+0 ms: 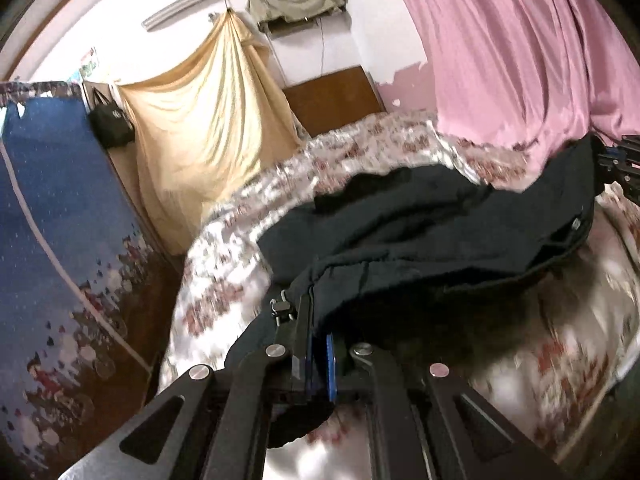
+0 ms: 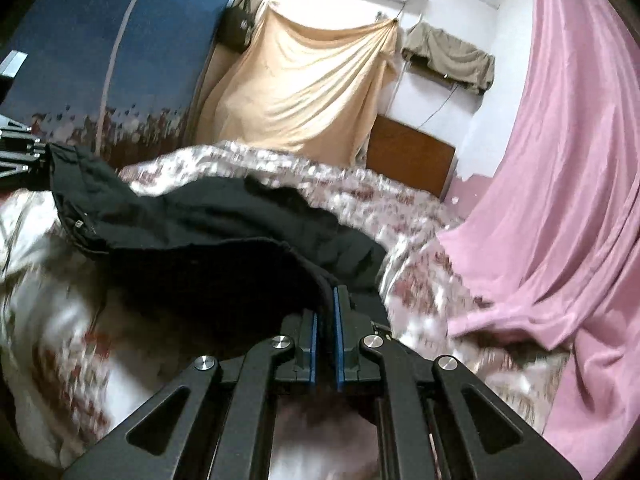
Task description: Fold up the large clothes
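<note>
Left wrist view: left tool (image 1: 318,344) pinching one end of black garment (image 1: 440,232), right tool (image 2: 326,320) pinching the other end, garment stretched between them, lifted over the floral bed (image 2: 400,200).
</note>
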Tool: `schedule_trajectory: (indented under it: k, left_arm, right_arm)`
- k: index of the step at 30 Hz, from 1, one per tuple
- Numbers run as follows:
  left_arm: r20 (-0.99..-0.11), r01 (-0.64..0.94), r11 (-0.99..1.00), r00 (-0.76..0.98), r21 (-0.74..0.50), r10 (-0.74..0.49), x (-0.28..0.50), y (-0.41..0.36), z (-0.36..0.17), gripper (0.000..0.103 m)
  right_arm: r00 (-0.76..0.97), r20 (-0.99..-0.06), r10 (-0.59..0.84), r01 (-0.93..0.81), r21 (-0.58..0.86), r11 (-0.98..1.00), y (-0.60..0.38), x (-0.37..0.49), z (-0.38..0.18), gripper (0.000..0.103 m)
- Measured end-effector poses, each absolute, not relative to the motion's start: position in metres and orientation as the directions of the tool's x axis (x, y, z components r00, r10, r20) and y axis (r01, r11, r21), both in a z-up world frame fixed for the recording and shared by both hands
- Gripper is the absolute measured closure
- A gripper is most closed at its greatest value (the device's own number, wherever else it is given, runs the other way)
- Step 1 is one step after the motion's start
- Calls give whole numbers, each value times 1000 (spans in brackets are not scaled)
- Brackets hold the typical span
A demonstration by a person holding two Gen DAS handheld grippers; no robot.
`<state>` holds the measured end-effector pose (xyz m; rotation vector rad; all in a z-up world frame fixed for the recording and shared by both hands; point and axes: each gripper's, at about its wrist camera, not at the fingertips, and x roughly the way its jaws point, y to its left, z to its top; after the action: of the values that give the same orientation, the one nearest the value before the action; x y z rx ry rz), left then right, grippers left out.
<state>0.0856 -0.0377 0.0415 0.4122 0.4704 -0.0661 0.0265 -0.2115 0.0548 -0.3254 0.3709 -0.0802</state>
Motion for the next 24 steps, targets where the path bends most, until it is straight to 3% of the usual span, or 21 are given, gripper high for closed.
schedule_trajectory:
  k: [6, 16, 24]
  left_arm:
    - [-428, 125, 927, 903, 354, 42, 142, -39, 64, 97]
    - [-393, 60, 940, 916, 337, 82, 220, -47, 72, 97]
    - [-429, 77, 941, 900, 330, 77, 302, -44, 79, 97]
  right_arm:
    - [944, -285, -168, 76, -308, 948, -226, 87, 84, 97]
    - [945, -251, -208, 143, -253, 957, -250, 179, 87, 97]
    - [941, -263, -211, 152, -227, 962, -277, 265, 87, 97]
